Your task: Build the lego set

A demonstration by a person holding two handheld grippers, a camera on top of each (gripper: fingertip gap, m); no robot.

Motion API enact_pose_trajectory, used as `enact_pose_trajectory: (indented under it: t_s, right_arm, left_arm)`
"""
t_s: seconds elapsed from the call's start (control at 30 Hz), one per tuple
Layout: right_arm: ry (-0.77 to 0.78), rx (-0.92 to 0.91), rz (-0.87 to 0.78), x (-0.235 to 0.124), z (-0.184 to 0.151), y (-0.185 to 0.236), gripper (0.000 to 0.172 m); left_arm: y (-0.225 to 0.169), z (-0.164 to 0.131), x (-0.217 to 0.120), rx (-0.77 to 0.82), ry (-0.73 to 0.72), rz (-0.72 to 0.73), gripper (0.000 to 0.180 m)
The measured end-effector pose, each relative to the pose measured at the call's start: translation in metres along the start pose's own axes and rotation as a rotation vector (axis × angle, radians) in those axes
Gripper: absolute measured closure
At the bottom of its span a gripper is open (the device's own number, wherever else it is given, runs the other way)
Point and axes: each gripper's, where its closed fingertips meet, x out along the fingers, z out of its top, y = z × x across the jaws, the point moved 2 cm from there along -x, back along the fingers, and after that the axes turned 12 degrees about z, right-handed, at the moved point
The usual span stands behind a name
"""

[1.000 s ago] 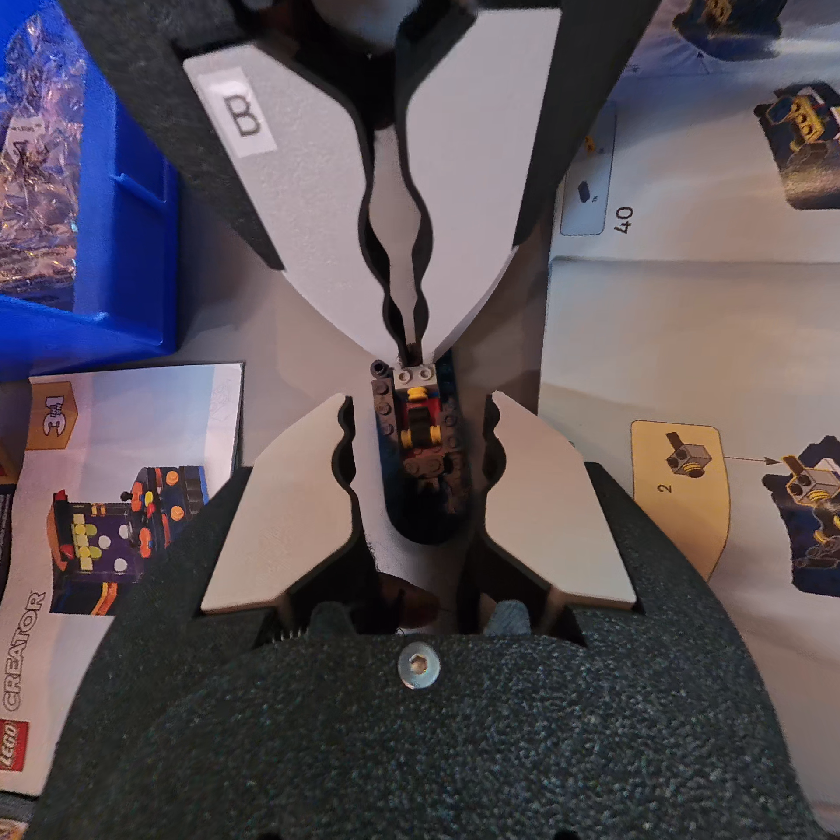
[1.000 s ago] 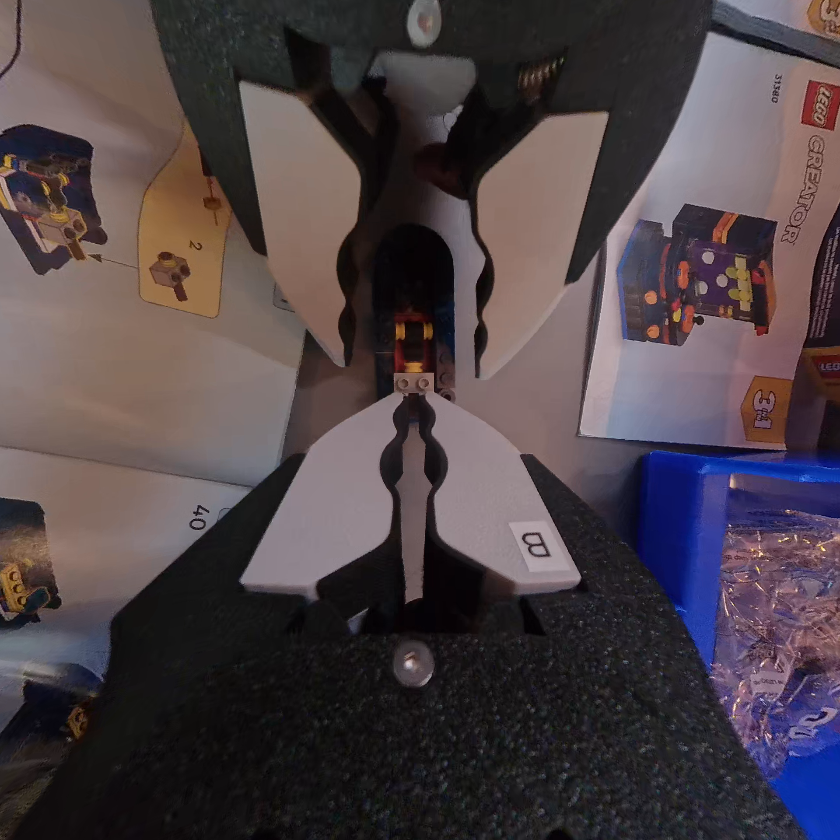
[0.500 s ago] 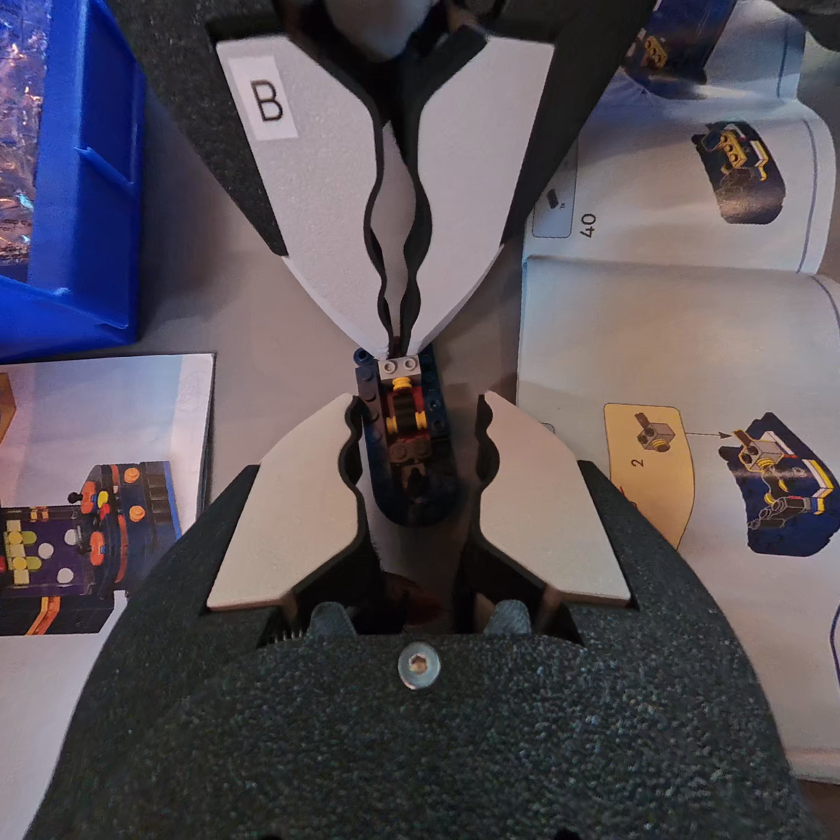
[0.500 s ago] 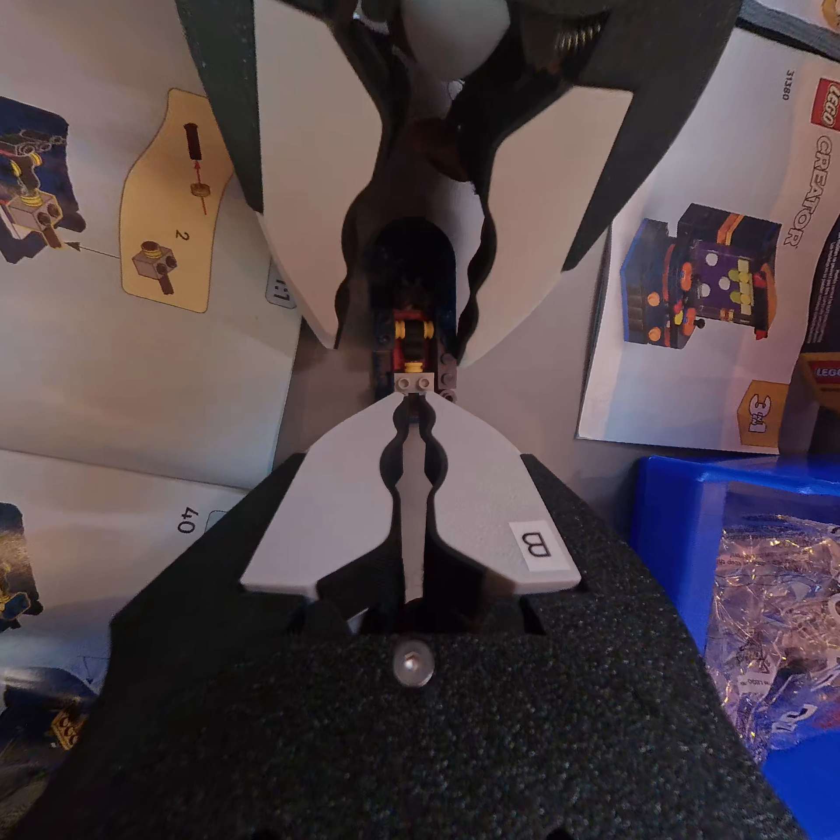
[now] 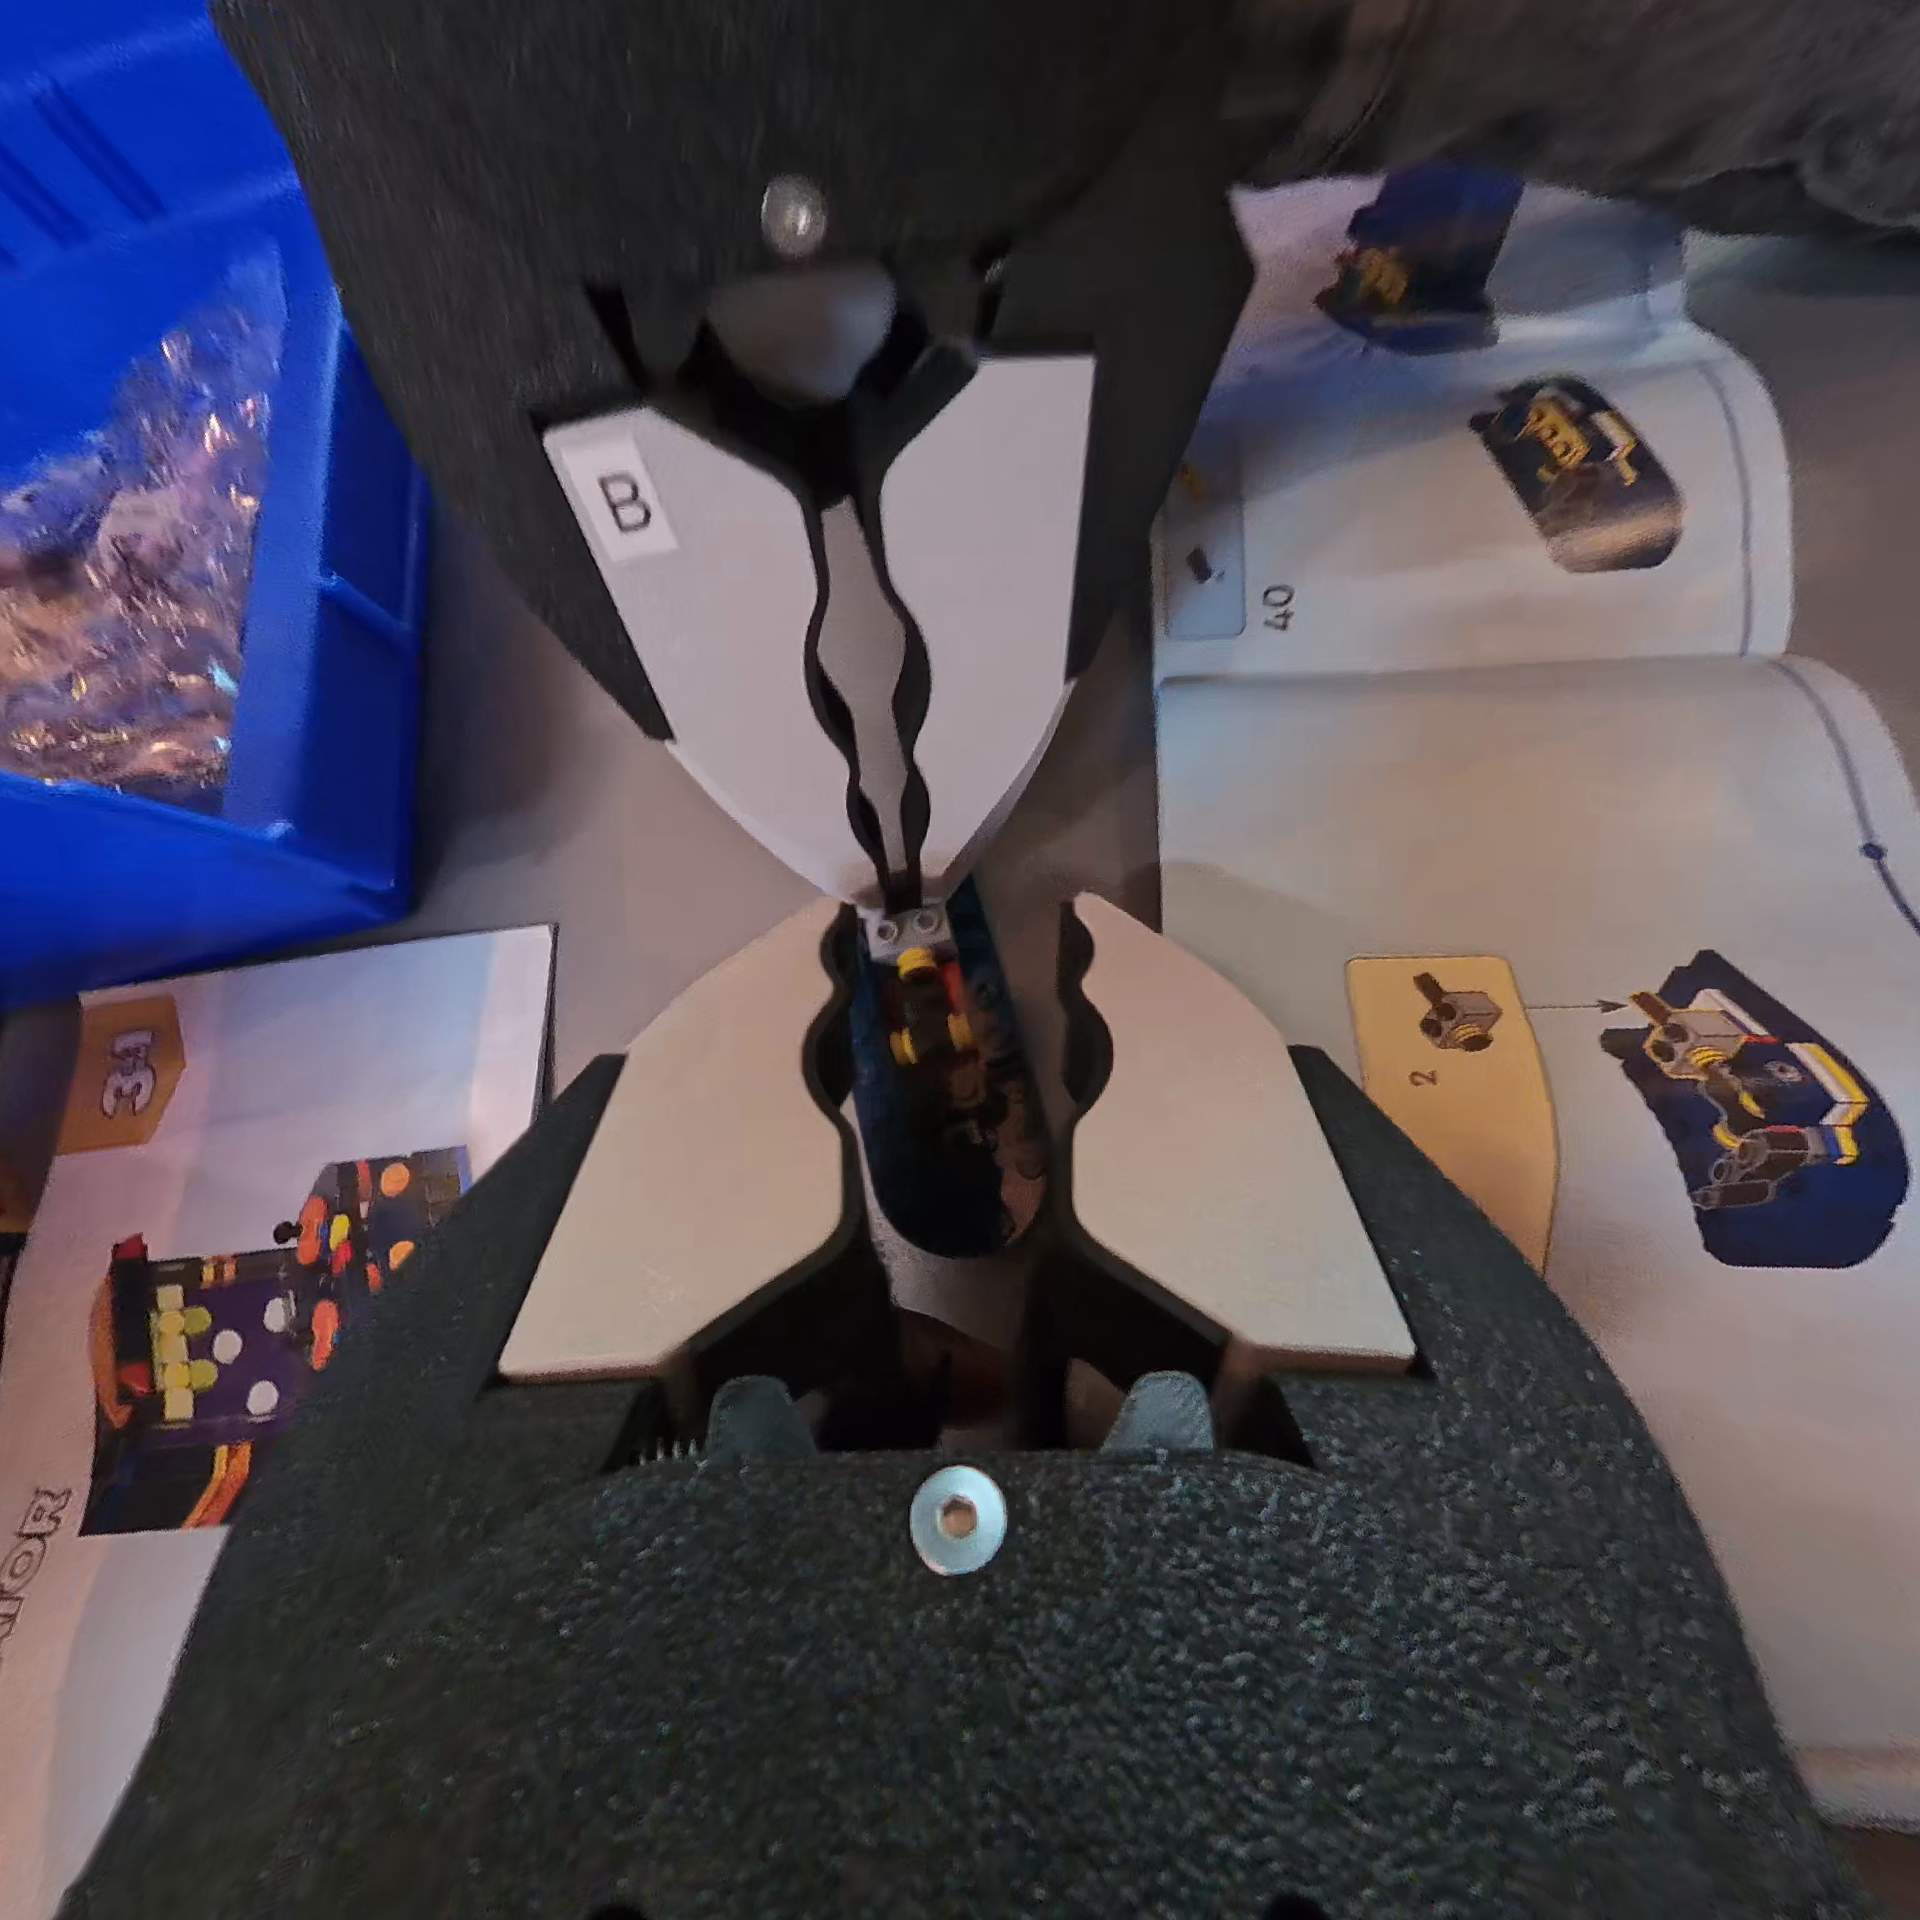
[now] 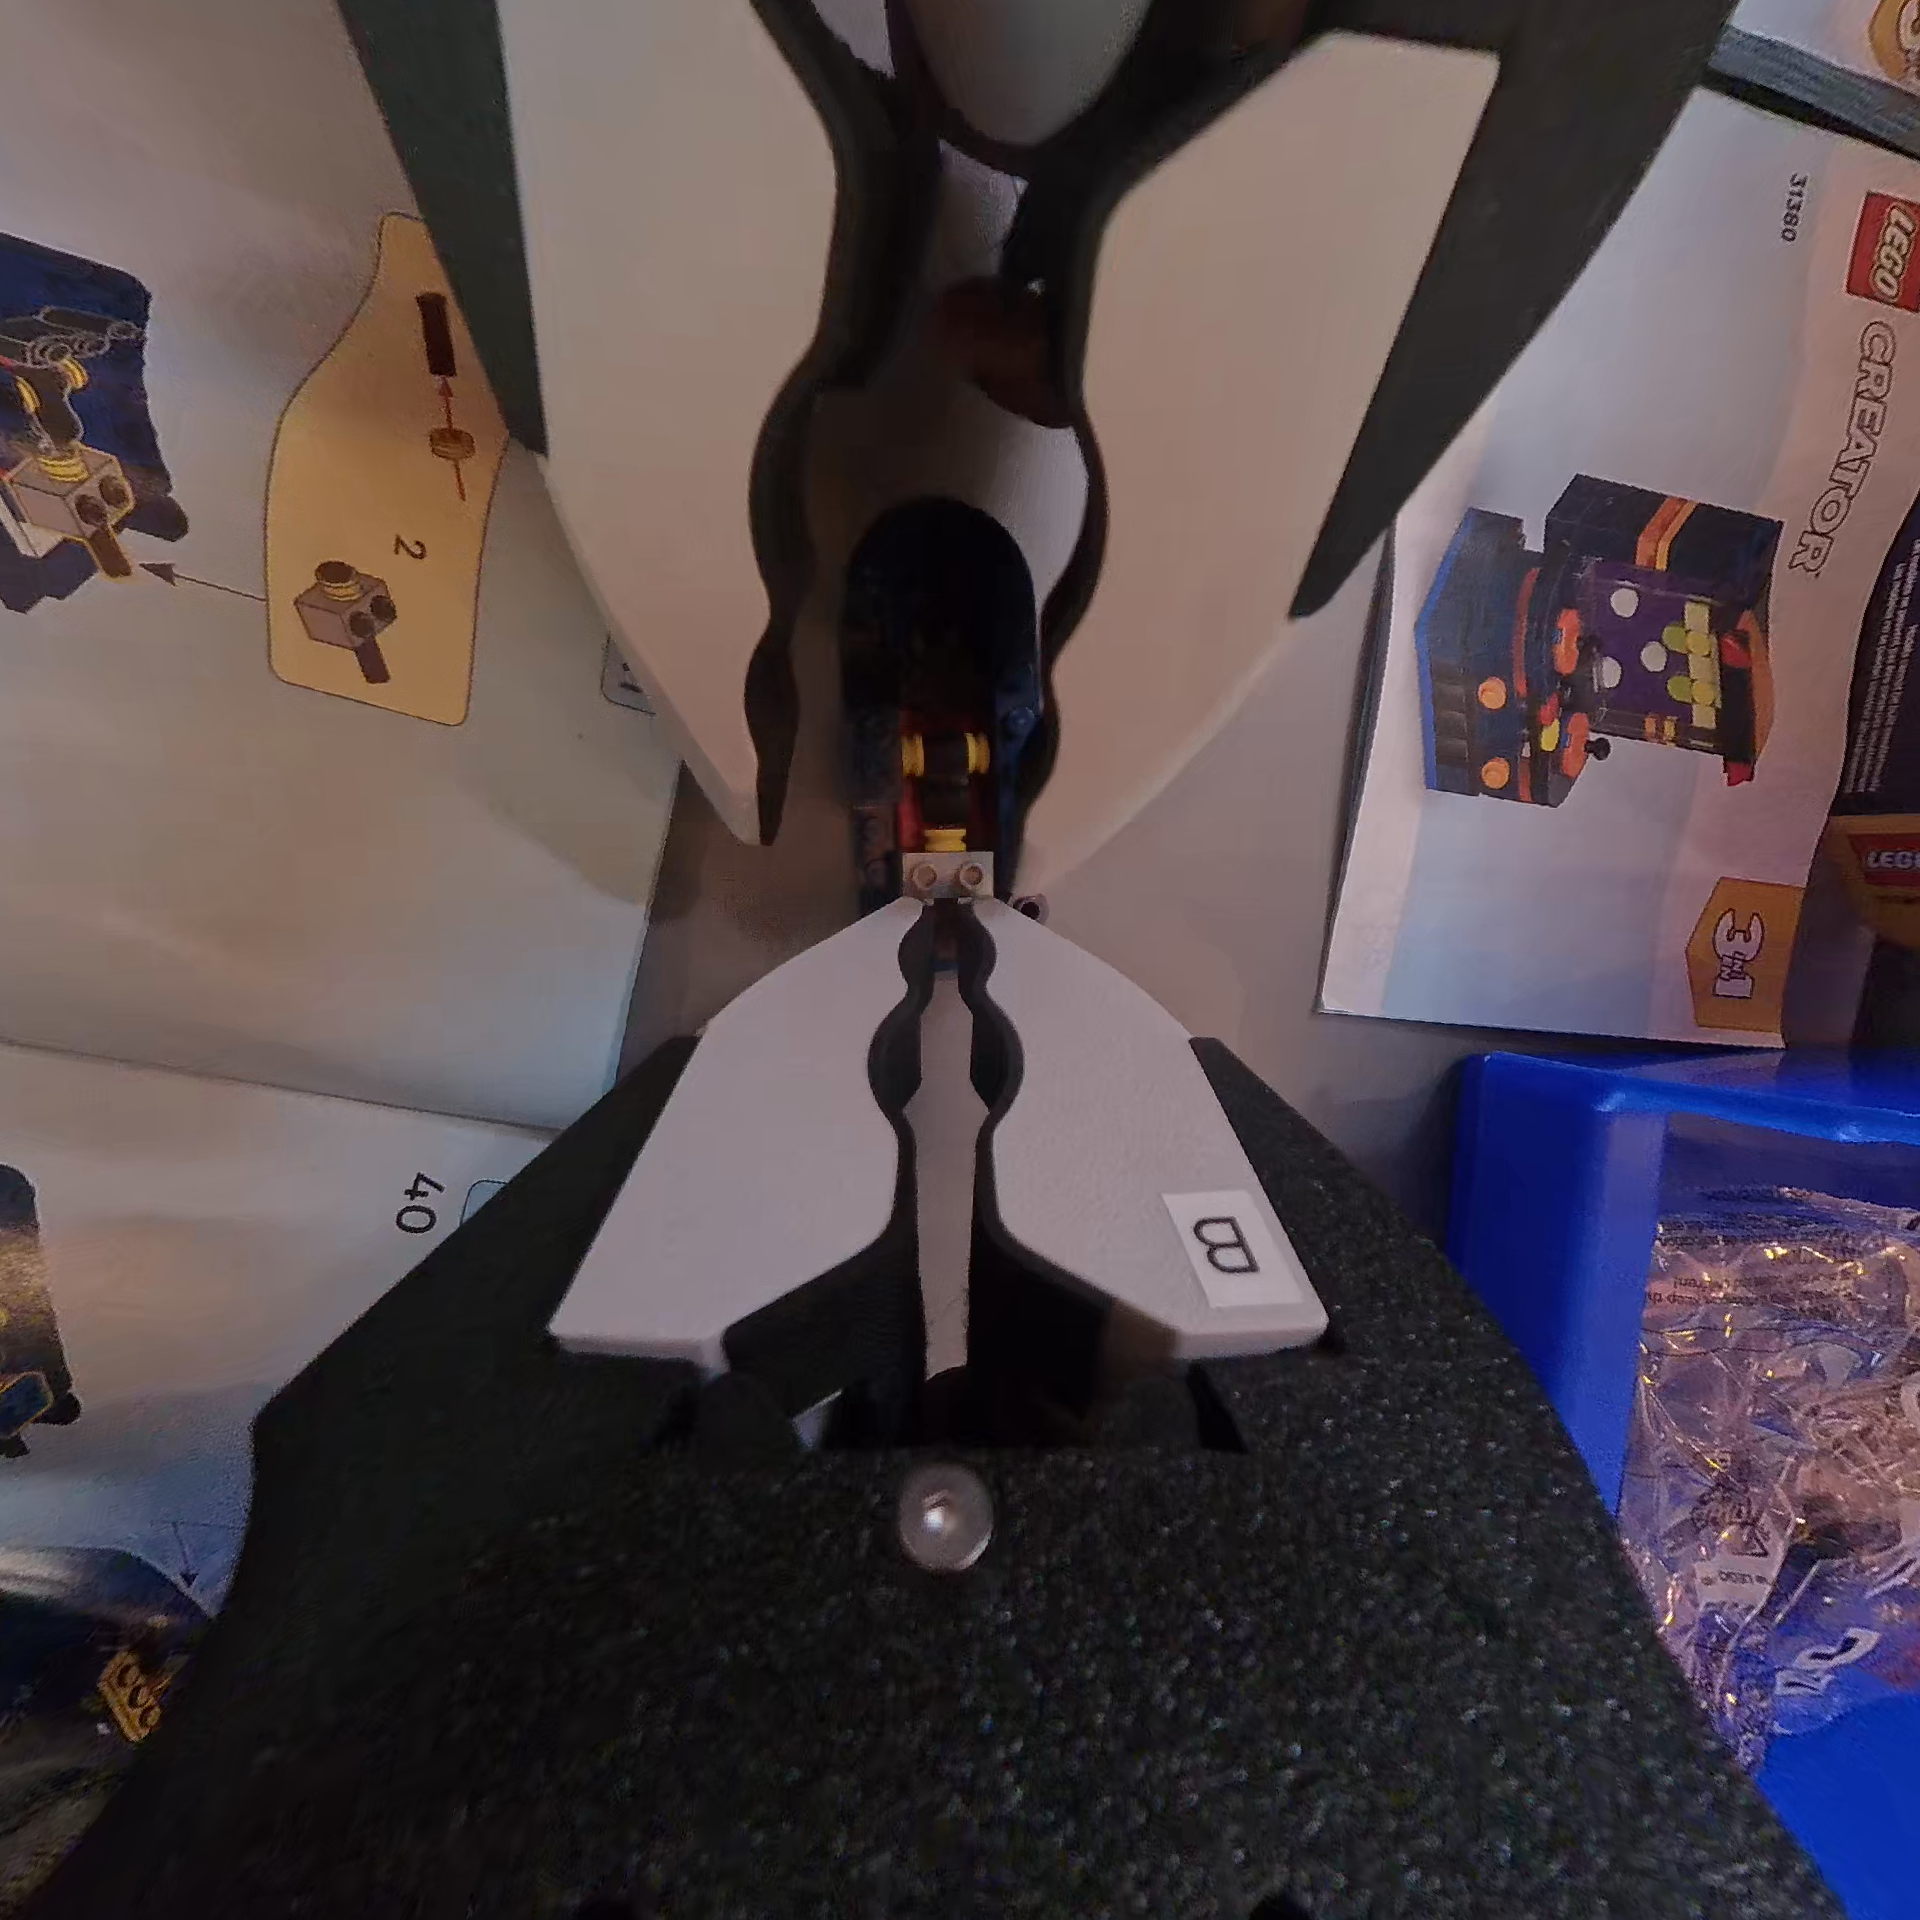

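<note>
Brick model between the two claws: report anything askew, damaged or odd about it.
Nothing looks broken or spilled. The dark blue brick model sits tilted between the left claw fingers, close to one finger and clear of the other. The right claw pinches a small dark piece just behind its grey end brick.

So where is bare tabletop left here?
One grey strip between the blue plastic bin and the open instruction booklet, above the printed leaflet. Both grippers meet over it at the dark brick model, crowding it.
</note>
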Motion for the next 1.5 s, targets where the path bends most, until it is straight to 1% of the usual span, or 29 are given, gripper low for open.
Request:
enact_pose_trajectory:
  t_s: [0.07, 0.13, 0.4, 0.5, 0.6, 0.7, 0.83, 0.97, 1.07, 1.2, 1.3, 1.4, 1.5]
  right_arm:
    - [-0.005, 0.0, 0.001, 0.0, 0.0, 0.0, 0.168]
    - [-0.008, 0.0, -0.001, 0.0, 0.0, 0.0, 0.168]
    - [-0.013, 0.001, -0.002, 0.0, 0.0, -0.001, 0.168]
    - [-0.014, 0.001, -0.004, 0.0, 0.001, -0.001, 0.168]
    - [-0.015, -0.002, -0.01, 0.001, 0.001, -0.002, 0.168]
    - [-0.017, -0.004, -0.013, 0.001, 0.002, -0.002, 0.168]
    - [-0.024, -0.006, -0.016, 0.001, 0.003, -0.003, 0.168]
    - [-0.032, -0.006, -0.016, 0.001, 0.004, -0.003, 0.168]
    - [-0.036, -0.004, -0.016, 0.001, 0.005, -0.003, 0.168]
    - [-0.052, 0.002, -0.021, 0.001, 0.007, -0.004, 0.168]
    - [-0.061, 0.017, -0.016, 0.001, 0.007, -0.004, 0.168]
    - [-0.059, 0.018, -0.021, 0.001, 0.005, -0.005, 0.168]
    - [-0.05, 0.022, -0.022, 0.001, 0.005, -0.005, 0.168]
  left_arm:
    - [-0.001, -0.001, 0.0, 0.002, 0.017, -0.006, 0.146]
    - [-0.002, -0.007, 0.003, 0.001, 0.049, -0.011, 0.143]
    - [-0.008, -0.005, 0.002, 0.038, 0.041, -0.035, 0.14]
    - [-0.008, -0.006, 0.003, 0.024, 0.062, -0.034, 0.14]
    - [-0.009, -0.006, 0.002, 0.006, 0.086, -0.036, 0.137]
    - [-0.008, -0.007, 0.003, 0.017, 0.091, -0.016, 0.139]
    - [-0.005, -0.008, 0.002, 0.001, 0.093, 0.011, 0.147]
    - [-0.004, -0.009, 0.002, -0.005, 0.097, 0.023, 0.148]
    - [-0.002, -0.01, 0.002, -0.013, 0.1, 0.041, 0.153]
    - [-0.002, -0.012, 0.0, -0.001, 0.108, 0.042, 0.152]
    - [-0.001, -0.012, 0.001, 0.02, 0.115, 0.052, 0.154]
    - [-0.004, -0.011, 0.001, 0.032, 0.121, 0.035, 0.147]
    - [-0.003, -0.011, 0.002, 0.05, 0.123, 0.053, 0.148]
